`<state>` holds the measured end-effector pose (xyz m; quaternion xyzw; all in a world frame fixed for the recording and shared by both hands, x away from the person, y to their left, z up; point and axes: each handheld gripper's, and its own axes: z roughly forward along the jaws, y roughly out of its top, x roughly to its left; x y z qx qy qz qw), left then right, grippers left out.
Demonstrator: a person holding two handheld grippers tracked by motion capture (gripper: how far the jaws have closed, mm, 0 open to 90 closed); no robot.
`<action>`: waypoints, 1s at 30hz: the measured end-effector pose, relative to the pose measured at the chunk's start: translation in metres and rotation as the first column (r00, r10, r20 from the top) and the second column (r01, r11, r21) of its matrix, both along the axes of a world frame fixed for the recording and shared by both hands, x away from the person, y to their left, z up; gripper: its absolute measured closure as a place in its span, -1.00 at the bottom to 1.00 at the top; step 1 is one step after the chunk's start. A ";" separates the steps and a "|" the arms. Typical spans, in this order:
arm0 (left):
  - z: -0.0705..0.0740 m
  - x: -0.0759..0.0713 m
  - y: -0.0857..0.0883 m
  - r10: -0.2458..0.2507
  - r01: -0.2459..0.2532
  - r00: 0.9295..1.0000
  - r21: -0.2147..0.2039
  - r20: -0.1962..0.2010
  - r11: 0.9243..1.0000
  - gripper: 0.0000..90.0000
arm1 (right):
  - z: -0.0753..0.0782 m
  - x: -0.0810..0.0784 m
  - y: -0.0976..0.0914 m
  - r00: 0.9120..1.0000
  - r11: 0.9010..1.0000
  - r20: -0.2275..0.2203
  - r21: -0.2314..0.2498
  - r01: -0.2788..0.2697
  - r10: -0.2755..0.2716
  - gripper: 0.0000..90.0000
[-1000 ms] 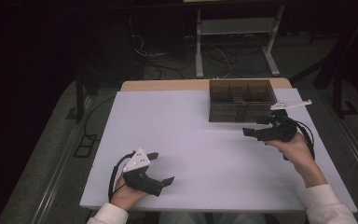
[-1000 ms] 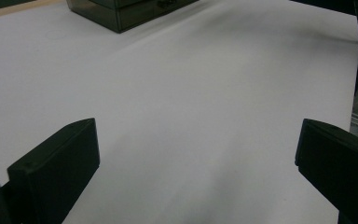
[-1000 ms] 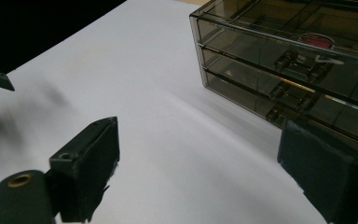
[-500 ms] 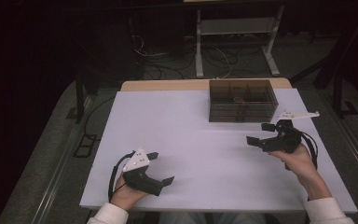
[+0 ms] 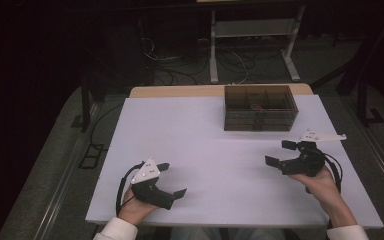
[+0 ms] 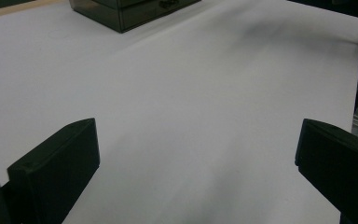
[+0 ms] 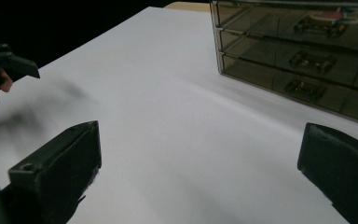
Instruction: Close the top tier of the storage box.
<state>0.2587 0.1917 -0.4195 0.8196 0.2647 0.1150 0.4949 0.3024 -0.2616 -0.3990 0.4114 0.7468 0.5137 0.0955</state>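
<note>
We see a white table (image 5: 220, 165) w/ a small dark see-through drawer box (image 5: 260, 107) near its far edge, right of the middle. The box is the main thing here: it stands upright, its long side goes along the far edge of the table, and its drawer fronts look toward the person. In the right gripper view the box (image 7: 298, 51) shows three drawer levels w/ small dark handles, and something red and white lies in the top level; what it is, we cannot tell. The left gripper (image 5: 170, 180) rests low at the near left part of the table, held by the left hand (image 5: 135, 210), and its jaws are wide apart w/ nothing between them; in the left gripper view the two black jaws stand far from each other over bare table, and the box (image 6: 130, 11) is well apart, at the top of that view. The right gripper (image 5: 282, 153) is held by the right hand (image 5: 322, 182) at the near right, jaws also spread wide and empty, pointing approx. to the left across the table. The box is beyond it and a bit left, near but not touching its fingers. A white sleeve (image 5: 115, 230) covers the left wrist.
</note>
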 end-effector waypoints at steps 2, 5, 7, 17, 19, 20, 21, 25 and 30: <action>0.000 0.000 0.000 0.001 -0.001 1.000 -0.002 0.000 1.000 -1.00 | -0.002 -0.004 -0.001 1.000 1.000 0.004 0.002 0.007 -0.007 -1.00; 0.000 0.001 0.001 0.005 -0.005 1.000 -0.004 -0.001 1.000 -1.00 | -0.005 -0.009 -0.002 1.000 1.000 0.010 0.010 0.010 -0.010 -1.00; 0.000 0.001 0.002 0.006 -0.006 1.000 -0.005 -0.002 1.000 -1.00 | -0.008 -0.013 -0.003 1.000 1.000 0.021 0.007 0.008 -0.008 -1.00; 0.000 0.002 0.005 0.023 -0.023 1.000 -0.011 -0.002 1.000 -1.00 | -0.019 -0.032 -0.008 0.998 0.999 0.040 0.020 0.039 -0.039 -1.00; 0.000 0.003 0.006 0.027 -0.027 1.000 -0.012 -0.002 1.000 -1.00 | -0.020 -0.035 -0.009 0.998 0.999 0.046 0.022 0.034 -0.035 -1.00; 0.000 0.003 0.007 0.028 -0.028 1.000 -0.012 -0.002 1.000 -1.00 | -0.020 -0.037 -0.009 0.998 0.999 0.051 0.022 0.035 -0.036 -1.00; 0.000 0.003 0.007 0.031 -0.031 1.000 -0.015 -0.002 0.999 -1.00 | -0.021 -0.038 -0.009 0.998 0.999 0.055 0.021 0.036 -0.038 -1.00; 0.000 0.004 0.008 0.035 -0.035 0.999 -0.013 -0.006 0.999 -1.00 | -0.024 -0.044 -0.010 0.998 0.999 0.053 0.011 0.041 -0.041 -1.00; 0.000 0.004 0.008 0.038 -0.038 0.999 -0.011 -0.007 0.999 -1.00 | -0.028 -0.048 -0.011 0.997 0.999 0.055 -0.004 0.048 -0.047 -1.00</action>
